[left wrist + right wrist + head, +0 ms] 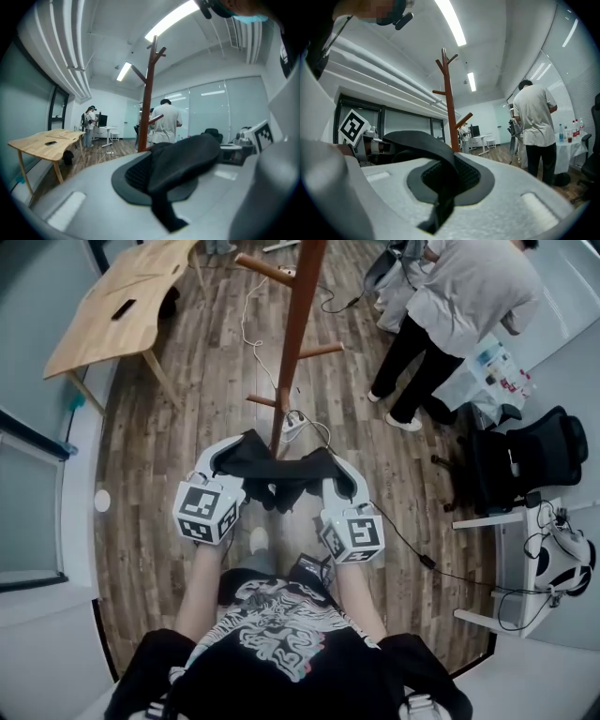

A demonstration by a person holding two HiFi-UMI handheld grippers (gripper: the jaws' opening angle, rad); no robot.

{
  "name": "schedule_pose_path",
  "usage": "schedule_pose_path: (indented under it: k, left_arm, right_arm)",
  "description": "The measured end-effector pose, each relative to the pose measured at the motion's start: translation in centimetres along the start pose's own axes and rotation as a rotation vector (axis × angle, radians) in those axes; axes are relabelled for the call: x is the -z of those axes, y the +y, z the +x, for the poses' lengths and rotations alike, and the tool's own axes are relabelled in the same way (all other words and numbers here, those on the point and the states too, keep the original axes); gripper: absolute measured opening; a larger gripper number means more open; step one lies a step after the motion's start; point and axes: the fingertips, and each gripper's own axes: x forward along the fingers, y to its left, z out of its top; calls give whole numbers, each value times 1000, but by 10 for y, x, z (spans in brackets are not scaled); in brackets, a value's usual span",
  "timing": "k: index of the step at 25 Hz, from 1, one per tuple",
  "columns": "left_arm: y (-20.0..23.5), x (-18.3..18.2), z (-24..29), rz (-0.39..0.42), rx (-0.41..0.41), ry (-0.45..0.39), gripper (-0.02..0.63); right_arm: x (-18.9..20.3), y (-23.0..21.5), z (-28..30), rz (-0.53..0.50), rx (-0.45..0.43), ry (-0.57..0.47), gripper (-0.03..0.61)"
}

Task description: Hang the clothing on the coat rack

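A black piece of clothing [277, 471] is stretched between my two grippers at chest height. My left gripper [232, 454] is shut on its left end, where the cloth [183, 158] bunches over the closed jaws. On the other end my right gripper [332, 467] is shut too, with the fabric [425, 146] draped over its jaws. The brown wooden coat rack [296, 334] stands just beyond the clothing, its pegs branching left and right. The rack rises ahead in the left gripper view [148, 98] and in the right gripper view [449, 101].
A wooden table [122, 306] stands at the far left. A person in a white shirt [459, 306] stands at the far right by a white table. A black office chair [525, 465] and a white desk [520, 563] are on the right. A power strip [292, 424] and cables lie at the rack's foot.
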Motion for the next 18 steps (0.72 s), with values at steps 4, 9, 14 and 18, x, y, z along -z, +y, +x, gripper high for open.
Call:
schedule_pose_path:
  k: [4,9,14,18]
  left_arm:
    - [16,-2,18,-11,13,-2,0]
    - [25,-6,33,-12,26,-9,-1]
    - [35,-4,45,-23,35,2,0]
    - [41,-7,52,-27,45,-5,0]
  right_arm:
    - [0,-5,21,-6,6,0,11]
    - [-4,-14,38,-6,16,-6,11]
    - [-10,-21,51,-19,33,-2,11]
    - [-9,-23,60,-15,33,0,11]
